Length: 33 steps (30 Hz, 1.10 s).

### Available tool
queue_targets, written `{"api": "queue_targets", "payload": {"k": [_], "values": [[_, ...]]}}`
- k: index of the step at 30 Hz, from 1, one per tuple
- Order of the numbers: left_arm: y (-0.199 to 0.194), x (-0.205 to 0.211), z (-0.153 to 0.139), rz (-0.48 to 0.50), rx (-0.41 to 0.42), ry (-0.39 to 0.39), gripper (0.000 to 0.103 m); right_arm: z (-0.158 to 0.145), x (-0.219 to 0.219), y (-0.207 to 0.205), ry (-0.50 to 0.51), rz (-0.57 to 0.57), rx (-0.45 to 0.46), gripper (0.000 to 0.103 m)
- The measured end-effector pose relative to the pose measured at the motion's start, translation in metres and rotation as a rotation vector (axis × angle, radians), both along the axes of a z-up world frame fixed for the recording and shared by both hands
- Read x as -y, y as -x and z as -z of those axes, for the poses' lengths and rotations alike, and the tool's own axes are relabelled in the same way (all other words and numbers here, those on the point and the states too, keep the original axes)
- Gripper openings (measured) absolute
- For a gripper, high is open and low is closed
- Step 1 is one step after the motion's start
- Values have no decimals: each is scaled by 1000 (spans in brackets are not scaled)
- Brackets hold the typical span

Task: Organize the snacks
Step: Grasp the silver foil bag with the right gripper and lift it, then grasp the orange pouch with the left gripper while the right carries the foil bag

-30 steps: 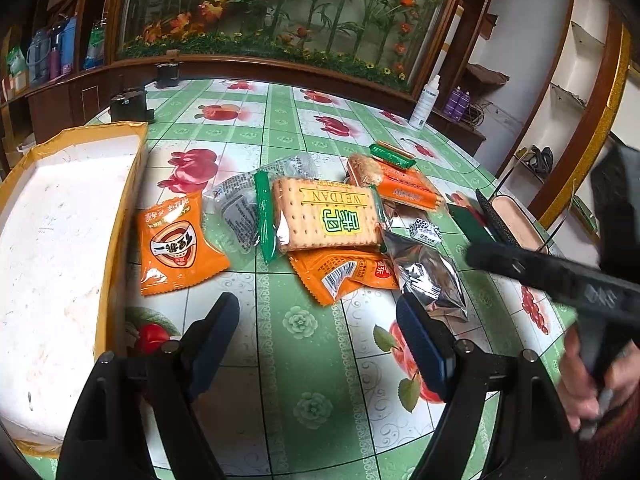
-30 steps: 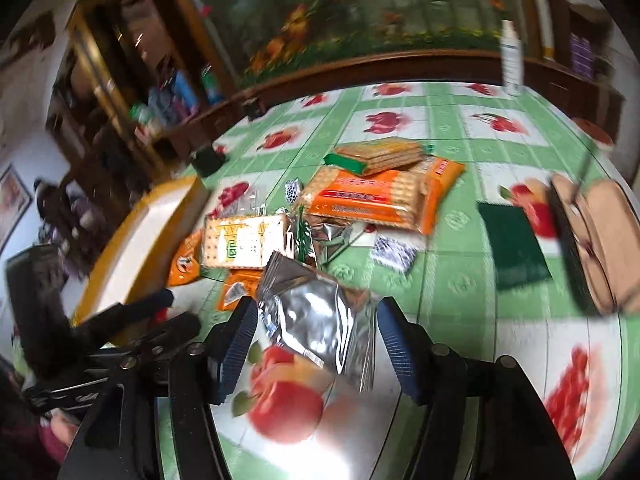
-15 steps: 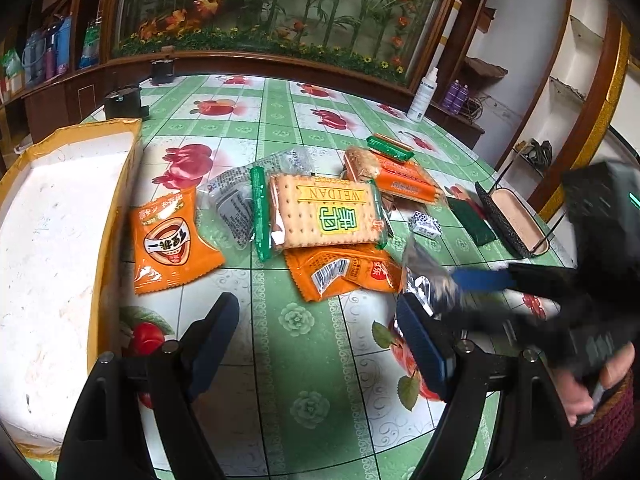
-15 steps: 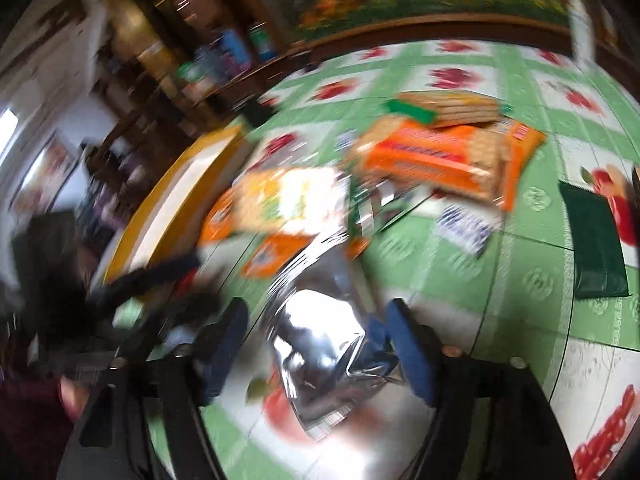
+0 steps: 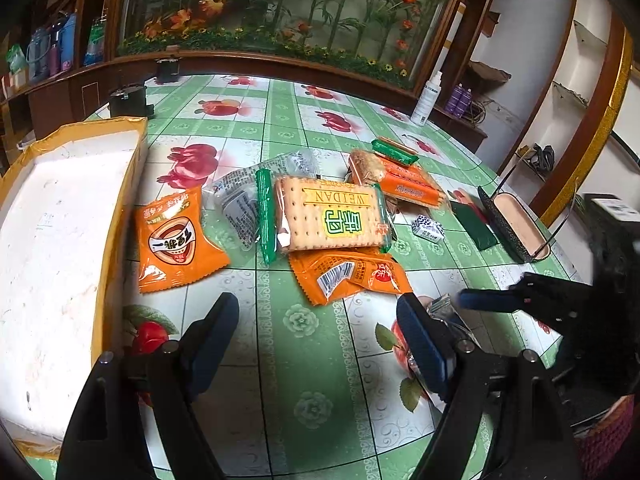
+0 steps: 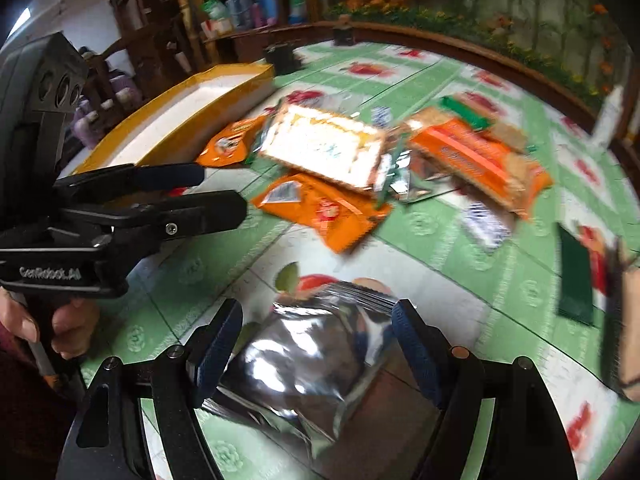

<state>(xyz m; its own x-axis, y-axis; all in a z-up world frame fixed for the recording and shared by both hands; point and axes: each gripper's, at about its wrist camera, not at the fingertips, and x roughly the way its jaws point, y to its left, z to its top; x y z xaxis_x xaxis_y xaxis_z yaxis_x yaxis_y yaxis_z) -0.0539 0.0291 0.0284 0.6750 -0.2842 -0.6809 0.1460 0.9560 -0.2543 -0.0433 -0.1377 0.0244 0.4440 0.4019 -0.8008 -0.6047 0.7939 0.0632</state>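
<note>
Silver packet [image 6: 312, 364] lies between open jaws

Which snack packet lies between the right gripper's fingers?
The silver foil packet: plain and reflective, apart from the printed orange and cracker packs beyond it, framed by the right gripper.

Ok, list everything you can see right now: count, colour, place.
box: one, yellow rim, white inside, far left
orange sachets: two, beside box and under cracker pack
cracker pack: one, green-edged, centre
clear wrapper: one, left of crackers
orange biscuit pack: one, behind centre
silver pouch: one, between right claw's open fingers
small patterned packet: one, right
spray bottle: one, white, far edge
left claw: open, empty
right claw: open
</note>
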Motion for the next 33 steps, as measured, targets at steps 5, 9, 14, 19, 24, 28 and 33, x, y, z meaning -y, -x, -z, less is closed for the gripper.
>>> {"api": "queue_targets", "payload": {"k": [5,9,14,19,24,28,33], "values": [[0,0,-1,-1,10,-4,80,1,7,9,-45,109,-55,84],[1,-1,-1,-6,9,-1,80,11,-9,15,18,149,-60,84],[0,-2,-1,-10,0,5,80,11,-3,10,36,200,-31,63],[-5,11,2,37,-32,-5,81,3,30,-19,-67,334,9,63],[-22,34,8,94,-91,-76,80,3,64,-37,-243,398,11,63],[-48,47,18,92,-107,-154,80,-9,69,-29,-230,424,109,63],[-35,70,20,216,-134,-159,80,-9,73,-31,-257,433,82,63]]}}
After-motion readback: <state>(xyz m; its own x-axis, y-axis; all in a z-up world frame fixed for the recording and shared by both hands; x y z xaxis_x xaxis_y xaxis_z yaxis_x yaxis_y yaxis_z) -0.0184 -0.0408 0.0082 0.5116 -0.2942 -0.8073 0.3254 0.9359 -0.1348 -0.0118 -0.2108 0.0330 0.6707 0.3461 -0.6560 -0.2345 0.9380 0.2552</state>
